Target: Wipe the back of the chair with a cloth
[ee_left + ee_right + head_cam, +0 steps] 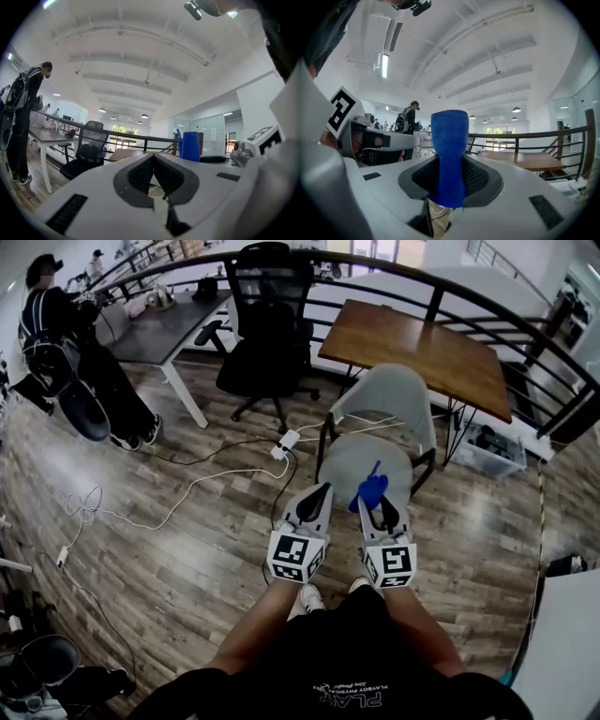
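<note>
A grey shell chair [384, 404] stands just ahead of me in the head view, its curved back toward the wooden table [417, 348] and its round seat toward me. My right gripper [384, 512] is shut on a blue cloth [371, 489], held over the seat's near edge. In the right gripper view the blue cloth [450, 157] stands up from between the jaws. My left gripper [315, 505] hangs beside the seat's left edge, jaws shut with nothing in them. From the left gripper view [153, 177] the blue cloth [190, 146] shows to the right.
A black office chair [267, 324] stands behind the grey one, by a grey desk [164, 329]. A white power strip [286, 442] and cables lie on the wood floor to the chair's left. A person [70, 352] stands far left. A railing [450, 287] curves behind.
</note>
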A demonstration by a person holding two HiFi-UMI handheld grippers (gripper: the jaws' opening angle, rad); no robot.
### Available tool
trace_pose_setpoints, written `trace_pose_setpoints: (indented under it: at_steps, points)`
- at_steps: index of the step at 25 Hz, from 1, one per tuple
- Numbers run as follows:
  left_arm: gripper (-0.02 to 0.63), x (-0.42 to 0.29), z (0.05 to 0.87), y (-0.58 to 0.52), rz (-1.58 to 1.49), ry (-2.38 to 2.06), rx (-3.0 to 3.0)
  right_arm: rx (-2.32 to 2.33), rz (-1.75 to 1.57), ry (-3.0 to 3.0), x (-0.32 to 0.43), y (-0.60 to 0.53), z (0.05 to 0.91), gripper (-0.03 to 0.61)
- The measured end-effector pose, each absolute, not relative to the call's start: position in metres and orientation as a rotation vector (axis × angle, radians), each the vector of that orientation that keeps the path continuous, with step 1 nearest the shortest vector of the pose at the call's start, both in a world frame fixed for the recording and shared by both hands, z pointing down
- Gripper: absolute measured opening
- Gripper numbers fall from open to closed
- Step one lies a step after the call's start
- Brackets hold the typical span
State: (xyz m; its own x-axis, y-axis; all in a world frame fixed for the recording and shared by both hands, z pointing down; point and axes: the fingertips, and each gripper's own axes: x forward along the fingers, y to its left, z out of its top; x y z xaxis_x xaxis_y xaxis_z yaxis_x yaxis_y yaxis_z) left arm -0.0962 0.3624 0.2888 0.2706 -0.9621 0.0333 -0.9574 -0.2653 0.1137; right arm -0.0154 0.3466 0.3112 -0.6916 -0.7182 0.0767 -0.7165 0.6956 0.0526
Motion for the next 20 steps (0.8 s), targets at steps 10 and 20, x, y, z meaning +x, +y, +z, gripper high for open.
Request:
trace_pose_setpoints:
  at_steps: [10, 20]
  points:
    - [0.003, -0.090, 0.303, 0.325, -0.008, -1.813, 2.425, 1.211, 0.000, -2.847, -0.015, 0.309, 0.314, 0.135]
    - [0.003, -0.077, 0.322, 0.235, 0.112, -1.821, 2.409, 1.214, 0.096, -2.832, 0.002, 0.211, 0.332, 0.135]
